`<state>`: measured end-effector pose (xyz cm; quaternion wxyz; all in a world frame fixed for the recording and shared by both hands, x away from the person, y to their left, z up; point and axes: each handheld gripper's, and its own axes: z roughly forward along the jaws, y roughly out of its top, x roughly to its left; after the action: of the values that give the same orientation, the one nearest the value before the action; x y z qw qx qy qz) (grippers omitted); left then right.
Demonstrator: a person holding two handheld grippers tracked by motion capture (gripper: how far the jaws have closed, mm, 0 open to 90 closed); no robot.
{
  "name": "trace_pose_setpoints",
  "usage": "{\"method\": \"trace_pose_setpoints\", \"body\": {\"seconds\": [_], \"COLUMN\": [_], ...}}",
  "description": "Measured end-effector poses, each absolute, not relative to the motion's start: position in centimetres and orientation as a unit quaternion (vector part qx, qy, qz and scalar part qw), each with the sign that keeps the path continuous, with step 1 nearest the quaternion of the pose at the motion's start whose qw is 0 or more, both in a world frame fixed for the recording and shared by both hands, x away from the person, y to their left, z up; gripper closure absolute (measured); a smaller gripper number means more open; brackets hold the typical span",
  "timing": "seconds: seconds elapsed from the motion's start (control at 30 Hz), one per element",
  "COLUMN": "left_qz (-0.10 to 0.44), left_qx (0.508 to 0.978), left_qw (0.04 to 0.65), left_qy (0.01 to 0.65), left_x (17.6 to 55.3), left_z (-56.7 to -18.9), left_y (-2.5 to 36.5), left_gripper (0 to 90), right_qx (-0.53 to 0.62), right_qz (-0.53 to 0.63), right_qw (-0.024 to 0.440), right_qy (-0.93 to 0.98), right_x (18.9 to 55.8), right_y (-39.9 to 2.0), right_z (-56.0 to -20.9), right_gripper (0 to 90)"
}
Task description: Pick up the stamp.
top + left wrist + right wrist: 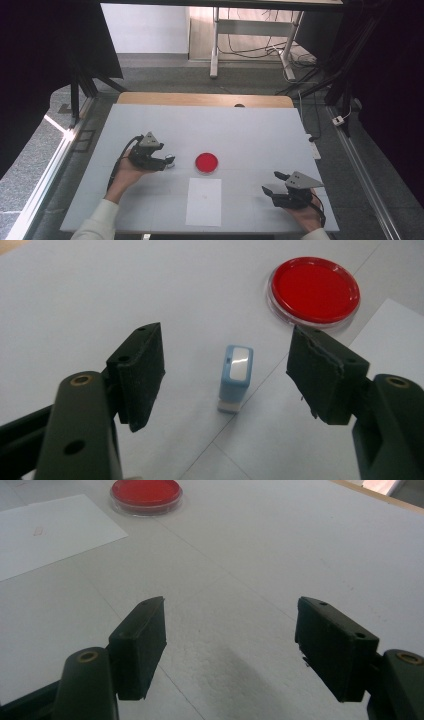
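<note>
Fingers (140, 375) of the left gripper (227, 377) stood apart around the small blue stamp (235, 377) without touching it, on the white table (250, 125) near the red dish (206, 163), while the right gripper (230, 647) gaped empty.

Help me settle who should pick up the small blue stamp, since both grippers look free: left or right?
Left. The blue stamp stands upright between the left gripper's open jaws, untouched. The right gripper is open over bare table, beyond the paper sheet and red dish.
</note>
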<state>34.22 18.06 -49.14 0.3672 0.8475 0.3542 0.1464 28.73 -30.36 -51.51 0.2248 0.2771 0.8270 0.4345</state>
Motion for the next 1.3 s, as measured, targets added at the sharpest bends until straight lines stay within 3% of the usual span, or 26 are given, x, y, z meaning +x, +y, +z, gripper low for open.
{"method": "trace_pose_setpoints", "body": {"seconds": [0.4,0.87,1.1,1.3], "left_qz": [0.141,0.143,0.146,0.142], "left_qx": [0.854,0.858,0.860,0.858], "left_qw": [0.363,0.367,0.364,0.366], "left_qy": [0.345,0.330,0.328,0.331], "left_x": [34.5,34.5,34.5,34.5], "left_z": [-50.2,-50.9,-51.0,-51.0], "left_y": [17.7,17.3,17.4,17.6], "left_gripper": [39.4,55.9,71.7,74.7], "right_qx": [0.279,0.279,0.277,0.278], "right_qz": [0.433,0.433,0.432,0.434], "right_qw": [0.225,0.225,0.223,0.225], "right_qy": [0.827,0.827,0.829,0.827], "right_x": [28.8,28.9,28.8,28.8], "right_y": [-30.4,-30.3,-30.3,-30.4], "right_z": [-51.6,-51.7,-51.7,-51.7], "right_gripper": [28.0,28.0,28.0,28.1]}}
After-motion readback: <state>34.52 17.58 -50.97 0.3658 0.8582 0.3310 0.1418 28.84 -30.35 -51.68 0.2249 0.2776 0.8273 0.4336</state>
